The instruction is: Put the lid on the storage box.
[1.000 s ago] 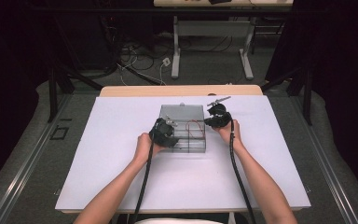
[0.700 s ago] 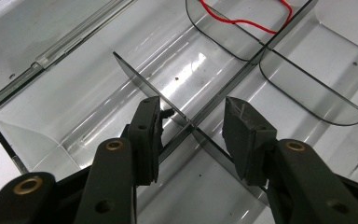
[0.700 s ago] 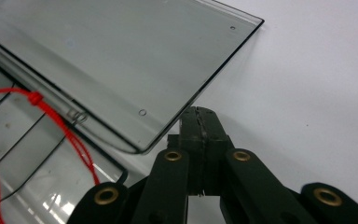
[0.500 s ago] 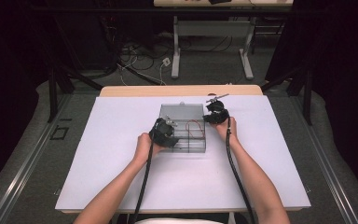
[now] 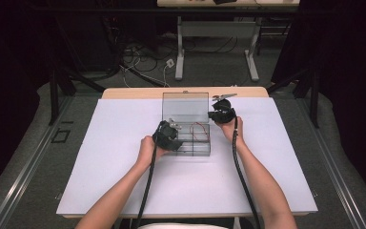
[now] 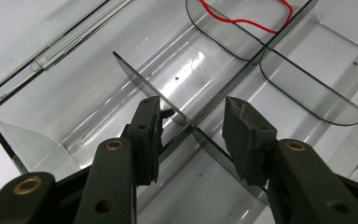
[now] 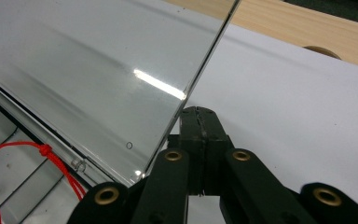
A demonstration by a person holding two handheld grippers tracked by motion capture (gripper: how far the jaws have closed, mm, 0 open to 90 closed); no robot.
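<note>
On the white table (image 5: pixel 124 191), clear box (image 5: pixel 186 143) amid dark curtains (image 5: pixel 343 71).

lid (image 5: pixel 186 106): raised upright | right claw (image 7: pixel 199 122): shifted slightly toward box

I am reaching both forearms forward over the surface (image 5: pixel 124 191). My left hand-held gripper (image 6: pixel 191 128) is pointing down with its jaws spread apart. My right hand-held gripper (image 7: pixel 199 122) is keeping its jaws pressed together, farther forward.
</note>
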